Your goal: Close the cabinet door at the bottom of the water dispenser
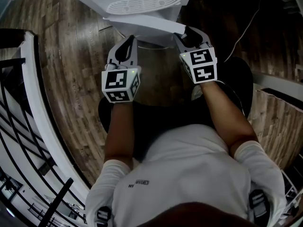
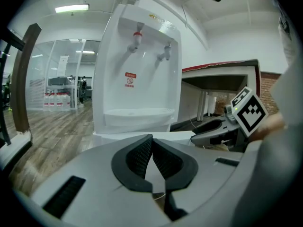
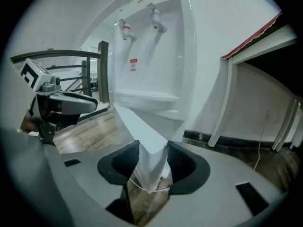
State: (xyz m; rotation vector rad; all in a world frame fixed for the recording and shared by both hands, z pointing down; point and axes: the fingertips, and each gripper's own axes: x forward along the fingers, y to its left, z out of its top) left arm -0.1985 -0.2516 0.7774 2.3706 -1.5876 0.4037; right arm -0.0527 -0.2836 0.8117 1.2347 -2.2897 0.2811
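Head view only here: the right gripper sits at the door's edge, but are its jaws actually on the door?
Observer: Yes. The right gripper view shows the right gripper with one jaw on each side of the door edge, clamped on it.
Operator: And the left gripper, is it holding anything?
Observer: No. The left gripper is shut, its tips touching, with nothing between them.
Operator: How does the door stand?
Observer: Open. It angles out from the dispenser toward the right gripper's camera.
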